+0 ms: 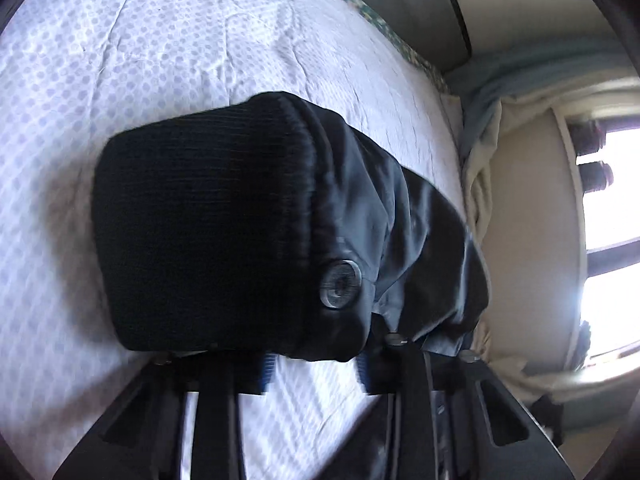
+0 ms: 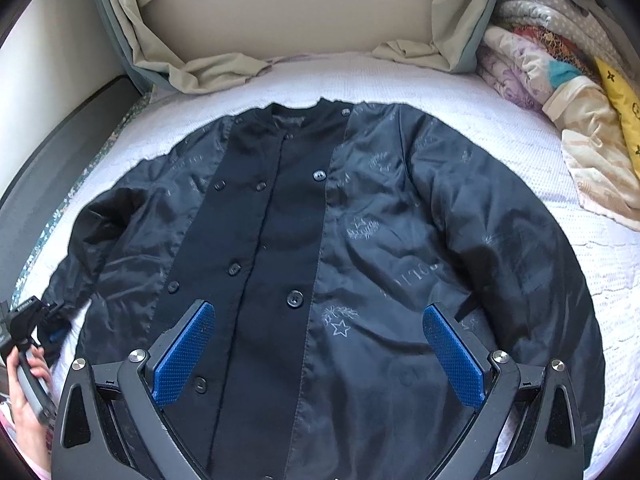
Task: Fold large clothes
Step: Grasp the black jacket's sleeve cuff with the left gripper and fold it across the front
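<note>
A black jacket lies spread face up on the white dotted bed sheet, buttons down its matte middle, with shiny printed side panels and sleeves. My right gripper hovers open over its lower front, blue pads wide apart, nothing between them. At the far left a hand holds my left gripper at the end of the left sleeve. In the left wrist view the ribbed cuff and a button fill the middle. The left gripper pinches the sleeve's edge; the cloth hides its fingertips.
Folded blankets and a yellow cushion are stacked at the back right of the bed. Beige cloth bunches along the headboard. The bed's dark edge runs down the left. A bright window stands beyond the bed.
</note>
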